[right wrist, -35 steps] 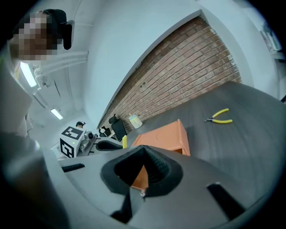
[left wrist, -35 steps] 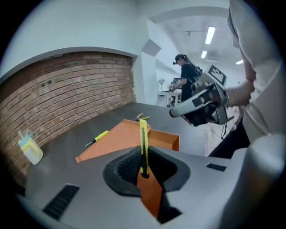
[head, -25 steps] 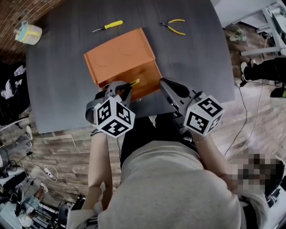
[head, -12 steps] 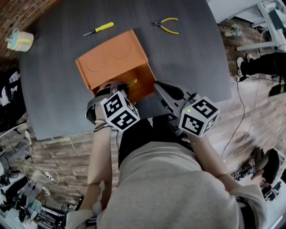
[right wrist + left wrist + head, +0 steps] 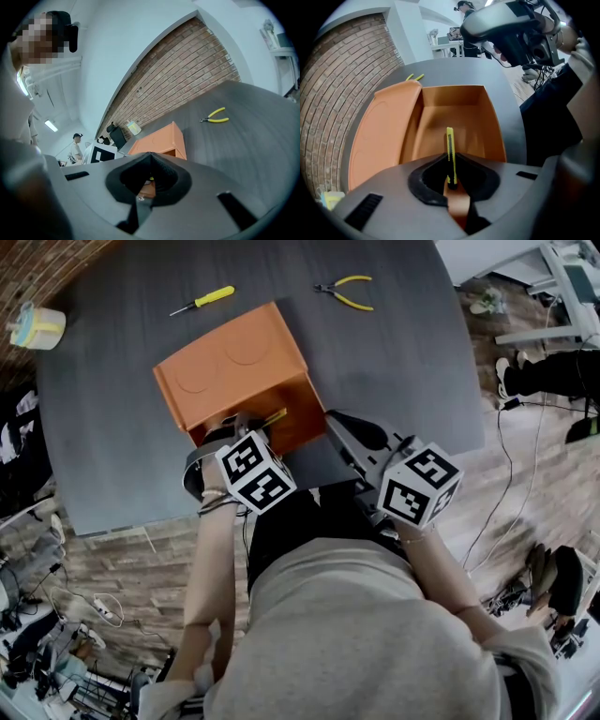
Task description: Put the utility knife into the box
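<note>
Utility knife (image 5: 449,154): yellow, slim, pinched edge-on between left gripper (image 5: 450,164) fingertips. Grip sits at its near end; most of the body sticks fwd past the tips. Can't tell if the blade is out.

Box (image 5: 440,105): orange, open. Cavity is straight ahead of the left fingers, flap lying off to their left. Knife's far end points into the cavity. Head view puts it at the opening's edge (image 5: 275,415), but whether it's past the rim is unclear. Judging: insertion step, nearly there, release not yet made.

Right gripper (image 5: 150,155): fingers pressed together, nothing between them. Sits just beside the box's near corner, to the right of the left fingers; not seen touching the box.

Beyond the box, well ahead of both sets of fingers: screwdriver (image 5: 202,301), pliers (image 5: 345,292), small pale cup (image 5: 36,326) far left. All on the dark table (image 5: 412,362), none in the way.

Risks, as I read it:
- Tail-end pinch w/ long overhang, so the knife could pivot or droop in the pads and its tip catch the rim.
- Letting go too early would mean it tips back out over the near edge onto the table.
- Pushing on till the tip meets the back wall could slide the box away, since it looks light and nothing braces it.
- Left fingers may bump the flap on the way in.
</note>
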